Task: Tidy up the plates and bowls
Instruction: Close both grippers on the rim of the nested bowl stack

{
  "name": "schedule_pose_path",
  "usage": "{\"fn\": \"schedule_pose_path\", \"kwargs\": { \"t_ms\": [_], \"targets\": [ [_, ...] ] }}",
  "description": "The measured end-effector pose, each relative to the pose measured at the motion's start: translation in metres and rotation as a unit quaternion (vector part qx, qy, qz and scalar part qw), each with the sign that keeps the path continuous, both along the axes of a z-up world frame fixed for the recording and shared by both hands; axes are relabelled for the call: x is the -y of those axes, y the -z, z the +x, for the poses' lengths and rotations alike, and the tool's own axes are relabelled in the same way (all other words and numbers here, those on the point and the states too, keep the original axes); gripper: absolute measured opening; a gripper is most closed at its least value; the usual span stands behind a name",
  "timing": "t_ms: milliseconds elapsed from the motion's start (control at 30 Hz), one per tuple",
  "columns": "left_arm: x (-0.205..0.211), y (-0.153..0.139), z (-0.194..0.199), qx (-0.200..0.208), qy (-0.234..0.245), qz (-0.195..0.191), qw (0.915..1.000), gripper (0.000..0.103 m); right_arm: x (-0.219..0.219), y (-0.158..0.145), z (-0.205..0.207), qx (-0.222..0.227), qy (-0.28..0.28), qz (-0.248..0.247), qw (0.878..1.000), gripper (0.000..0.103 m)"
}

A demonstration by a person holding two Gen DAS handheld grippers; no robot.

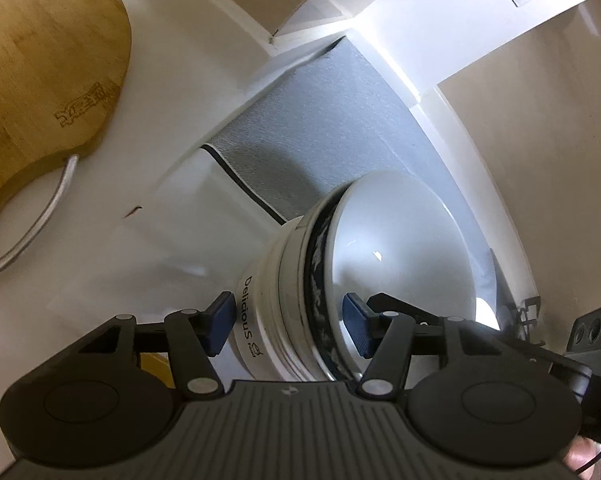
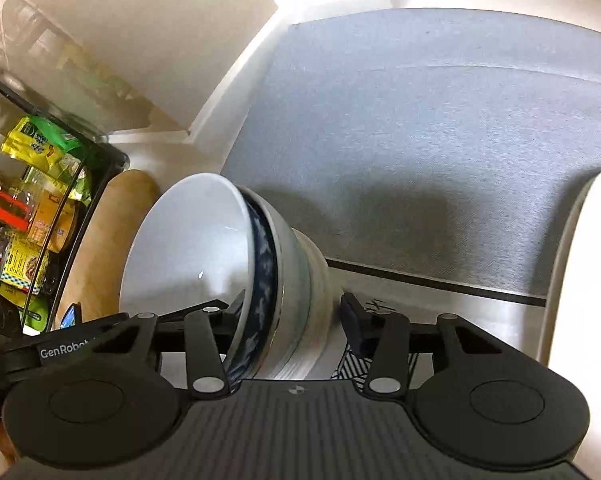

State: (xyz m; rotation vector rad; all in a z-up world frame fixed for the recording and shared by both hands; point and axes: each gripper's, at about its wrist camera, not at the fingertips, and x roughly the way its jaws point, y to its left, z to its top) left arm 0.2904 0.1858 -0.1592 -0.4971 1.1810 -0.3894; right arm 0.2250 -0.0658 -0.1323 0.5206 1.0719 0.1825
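A stack of nested bowls [image 1: 300, 300] is held on its side between both grippers: a white bowl printed "DeliciouS", and a bowl with a blue patterned rim whose white inside faces right. My left gripper [image 1: 288, 320] has one blue pad outside the stack and one inside the top bowl, shut on it. In the right wrist view the same stack [image 2: 268, 280] has its white inside facing left. My right gripper [image 2: 296, 316] straddles the rims and is shut on the stack. Below lies a grey liner mat [image 2: 420, 140] in a white drawer [image 2: 236, 92].
A wooden cutting board [image 1: 40, 68] with a metal loop handle lies on the white counter at the left. A black wire rack [image 2: 40, 216] with food packets stands at the left of the right wrist view. A white curved edge [image 2: 576, 280] is at the right.
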Motion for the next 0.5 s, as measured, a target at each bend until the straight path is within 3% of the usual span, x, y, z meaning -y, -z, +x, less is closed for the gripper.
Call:
{"fn": "schedule_pose_path", "kwargs": {
  "t_ms": [133, 500],
  "targets": [
    [0.004, -0.009, 0.000, 0.023, 0.008, -0.001, 0.9997, 0.063, -0.002, -0.003, -0.004, -0.004, 0.008, -0.002, 1.000, 0.049],
    [0.016, 0.000, -0.007, 0.018, 0.033, -0.004, 0.9993, 0.063, 0.002, 0.000, -0.020, -0.001, 0.038, -0.011, 0.999, 0.050]
  ]
}}
